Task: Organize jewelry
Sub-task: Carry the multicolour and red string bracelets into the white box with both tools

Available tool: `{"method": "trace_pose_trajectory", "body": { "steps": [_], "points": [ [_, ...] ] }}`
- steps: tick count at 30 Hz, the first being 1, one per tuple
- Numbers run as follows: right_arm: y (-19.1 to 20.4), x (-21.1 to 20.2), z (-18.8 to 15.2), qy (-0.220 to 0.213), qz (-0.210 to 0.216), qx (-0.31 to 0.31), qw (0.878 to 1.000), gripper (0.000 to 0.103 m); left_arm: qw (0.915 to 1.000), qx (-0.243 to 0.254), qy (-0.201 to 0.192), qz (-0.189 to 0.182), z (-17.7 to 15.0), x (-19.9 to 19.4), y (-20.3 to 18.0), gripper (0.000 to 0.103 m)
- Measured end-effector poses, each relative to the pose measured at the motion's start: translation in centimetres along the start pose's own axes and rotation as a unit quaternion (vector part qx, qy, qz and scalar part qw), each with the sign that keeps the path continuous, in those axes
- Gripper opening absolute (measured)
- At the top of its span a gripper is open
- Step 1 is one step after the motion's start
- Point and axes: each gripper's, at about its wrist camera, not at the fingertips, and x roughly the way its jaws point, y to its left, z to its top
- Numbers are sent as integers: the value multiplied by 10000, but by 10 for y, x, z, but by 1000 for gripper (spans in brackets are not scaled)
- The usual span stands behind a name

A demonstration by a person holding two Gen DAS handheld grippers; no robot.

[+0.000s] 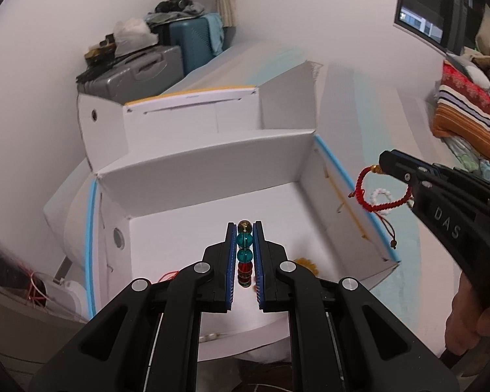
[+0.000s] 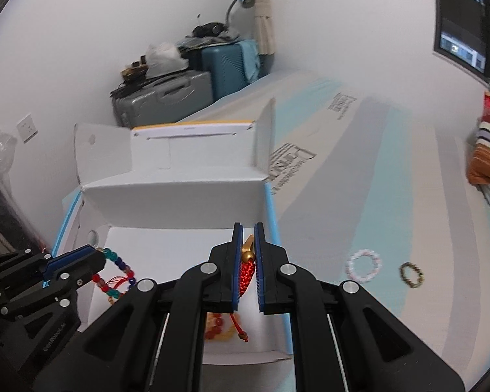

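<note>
My left gripper (image 1: pixel 245 228) is shut on a bracelet of teal, red and amber glass beads (image 1: pixel 244 254) and holds it over the open white box (image 1: pixel 212 176). In the right wrist view the left gripper (image 2: pixel 94 256) shows at the left with the bead bracelet (image 2: pixel 114 274) hanging from it. My right gripper (image 2: pixel 248 228) is shut on a red braided cord bracelet with a gold bead (image 2: pixel 247 261), above the box's right wall (image 2: pixel 271 215). In the left wrist view the right gripper (image 1: pixel 380 163) holds the red bracelet (image 1: pixel 375 196) outside the box.
An orange bead bracelet (image 2: pixel 219 326) lies in the box. A white bead bracelet (image 2: pixel 364 266) and a dark bead bracelet (image 2: pixel 411 274) lie on the striped surface to the right. A second open box (image 2: pixel 179 143) stands behind. Suitcases (image 2: pixel 166 98) stand by the wall.
</note>
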Motion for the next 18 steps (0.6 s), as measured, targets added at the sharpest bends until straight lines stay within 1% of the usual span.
{"method": "trace_pose_trajectory", "body": {
  "steps": [4, 7, 12, 14, 17, 18],
  "points": [
    [16, 18, -9, 194, 127, -85, 9997, 6, 9997, -128, 128, 157, -7, 13, 14, 9],
    [21, 32, -17, 322, 149, -52, 9994, 6, 9994, -210, 208, 195, -11, 25, 22, 9],
    [29, 52, -29, 593, 82, -127, 9981, 6, 9984, -289, 403, 269, -18, 48, 24, 9],
    [31, 61, -34, 748, 45, -121, 9971, 6, 9977, -325, 508, 306, -20, 57, 27, 9],
    [32, 75, -42, 1069, 71, -24, 9942, 6, 9961, -345, 637, 505, -24, 67, 30, 9],
    [31, 80, -45, 1170, 53, 5, 9931, 6, 9956, -360, 693, 520, -26, 71, 31, 9]
  ]
}}
